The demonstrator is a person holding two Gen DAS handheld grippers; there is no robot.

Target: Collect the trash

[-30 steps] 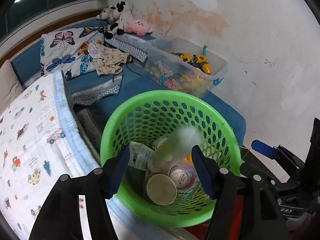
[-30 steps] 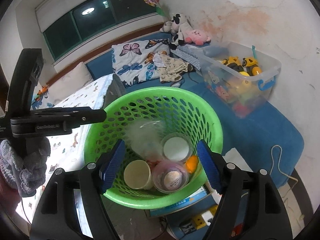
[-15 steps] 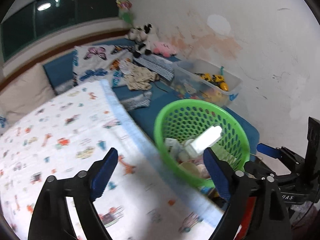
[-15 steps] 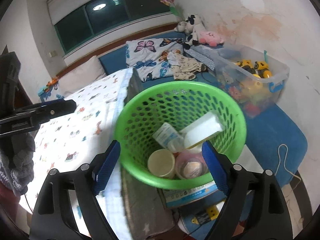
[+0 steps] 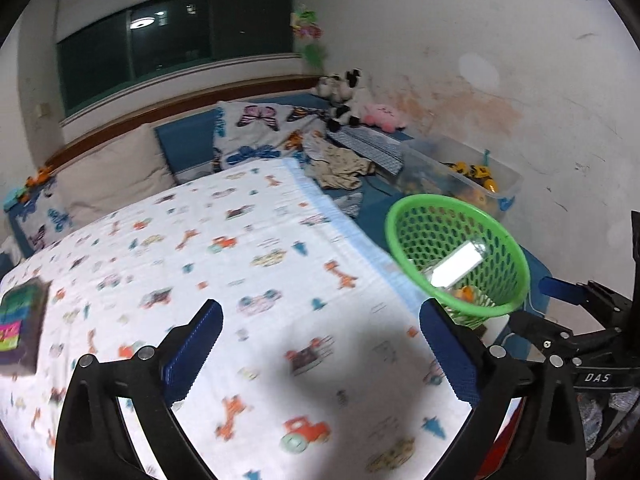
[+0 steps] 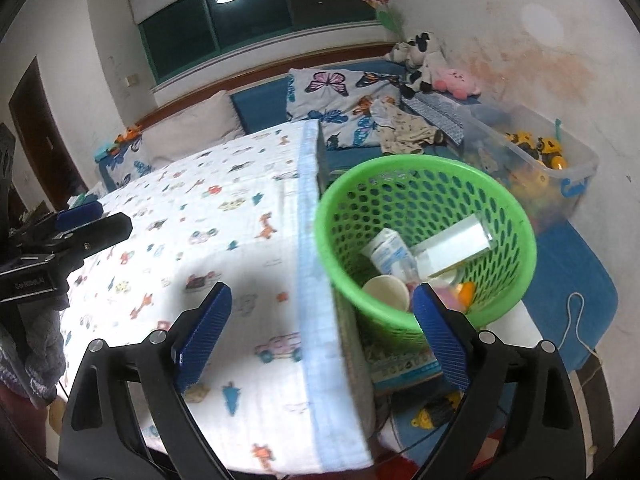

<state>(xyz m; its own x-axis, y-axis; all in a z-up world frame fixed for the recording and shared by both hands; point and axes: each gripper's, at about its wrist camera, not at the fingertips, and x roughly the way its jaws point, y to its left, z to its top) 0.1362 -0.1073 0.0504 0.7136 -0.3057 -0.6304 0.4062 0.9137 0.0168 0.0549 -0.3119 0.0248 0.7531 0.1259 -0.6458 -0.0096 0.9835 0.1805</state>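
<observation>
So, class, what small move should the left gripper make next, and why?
Probably swing the left gripper toward the colourful packet lying on the cloth: its jaws have just been opening, nothing between them, and the green basket already holds trash.

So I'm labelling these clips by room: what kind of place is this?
Most likely a child's bedroom: a bed under a cartoon-vehicle cover, plush toys against the wall, and a clear bin of toys beside the green basket.

Both wrist views look down across the patterned bedspread (image 5: pixel 260 248), sharing the green basket (image 6: pixel 516 216) at right
</observation>
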